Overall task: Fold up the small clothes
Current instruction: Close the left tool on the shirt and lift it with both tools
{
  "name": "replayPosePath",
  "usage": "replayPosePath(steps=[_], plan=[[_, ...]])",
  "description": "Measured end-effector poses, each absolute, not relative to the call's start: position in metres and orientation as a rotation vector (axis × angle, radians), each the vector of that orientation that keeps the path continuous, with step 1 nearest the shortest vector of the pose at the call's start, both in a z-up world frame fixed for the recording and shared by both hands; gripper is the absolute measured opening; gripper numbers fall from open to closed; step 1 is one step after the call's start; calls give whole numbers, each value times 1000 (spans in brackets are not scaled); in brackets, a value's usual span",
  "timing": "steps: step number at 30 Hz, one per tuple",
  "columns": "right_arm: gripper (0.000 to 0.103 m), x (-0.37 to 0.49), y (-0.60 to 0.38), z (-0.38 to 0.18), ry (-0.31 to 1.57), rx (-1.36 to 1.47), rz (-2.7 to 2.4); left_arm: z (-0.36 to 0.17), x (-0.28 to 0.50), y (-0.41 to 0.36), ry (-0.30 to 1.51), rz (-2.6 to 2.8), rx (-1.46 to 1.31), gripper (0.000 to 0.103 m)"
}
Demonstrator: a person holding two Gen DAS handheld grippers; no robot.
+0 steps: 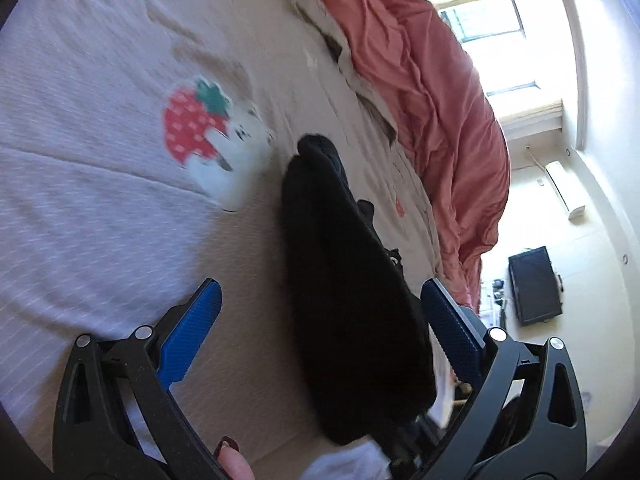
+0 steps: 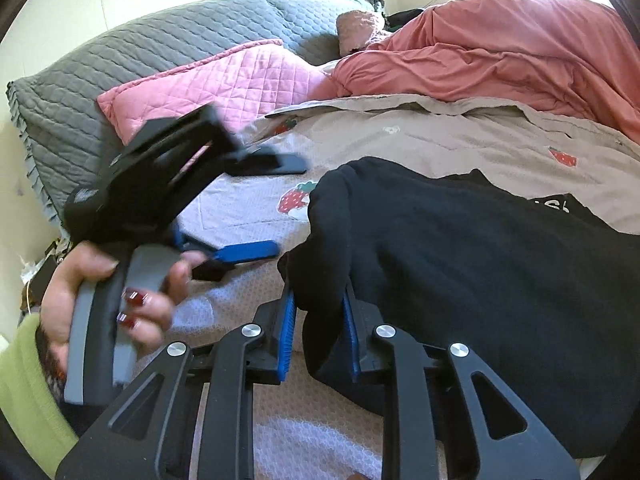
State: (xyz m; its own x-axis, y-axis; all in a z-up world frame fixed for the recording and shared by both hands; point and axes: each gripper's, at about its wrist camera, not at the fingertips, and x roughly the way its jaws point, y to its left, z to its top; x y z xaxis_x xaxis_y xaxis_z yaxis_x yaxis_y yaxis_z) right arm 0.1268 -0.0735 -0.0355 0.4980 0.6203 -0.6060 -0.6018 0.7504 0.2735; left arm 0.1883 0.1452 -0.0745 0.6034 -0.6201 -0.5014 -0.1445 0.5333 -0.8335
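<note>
Black garment (image 2: 460,256), a small dark piece of clothing with a scrap of white lettering near its far edge, lies rumpled on the bed (image 2: 460,140), over the beige strawberry-print cover and just beside the lilac panel with the strawberry patch (image 1: 192,128). Folding looks barely begun: no crisp fold line or squared stack shows, only a bunched mound. The right tool (image 2: 320,334) is clenched on a near corner of the cloth, its blue pads pressing a pinch of black fabric between them. The left tool (image 1: 320,312), held in a hand (image 2: 112,300) with red nails, stands released with its jaws wide apart; in its own view the garment sits between the blue pads, untouched. What is left, by my judgement, is nearly everything: grasp a second corner, spread the piece flat, then fold it over
</note>
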Motion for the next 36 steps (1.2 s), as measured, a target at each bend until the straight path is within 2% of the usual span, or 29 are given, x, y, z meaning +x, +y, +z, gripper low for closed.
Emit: replayPosePath(steps=[7,10,12,14,15,16,17,19,29,36], plan=[[20,125,-76,-39,756,45,752,-79,213,125,958,-406,-1070,93],[20,125,-79,-40,758,58,756,-81,217,118,983,-386,-1043,89],[20,124,-81,-41,765,72,758,-79,218,113,990,-397,-1027,80],[20,123,-83,-41,760,78,760,-76,218,105,1007,-391,-988,58],[19,122,-84,-41,759,83,761,-74,218,100,1025,-364,-943,52],[19,122,-85,-40,757,90,761,-72,218,97,1033,-350,-919,39],[19,122,-89,-39,752,102,759,-70,218,94,1037,-332,-900,31],[19,124,-96,-36,746,130,758,-62,218,88,1034,-302,-863,27],[19,116,-158,-7,627,226,721,1,220,36,998,-294,-738,26],[18,111,-240,2,570,331,618,32,229,-44,1007,-355,-639,24]])
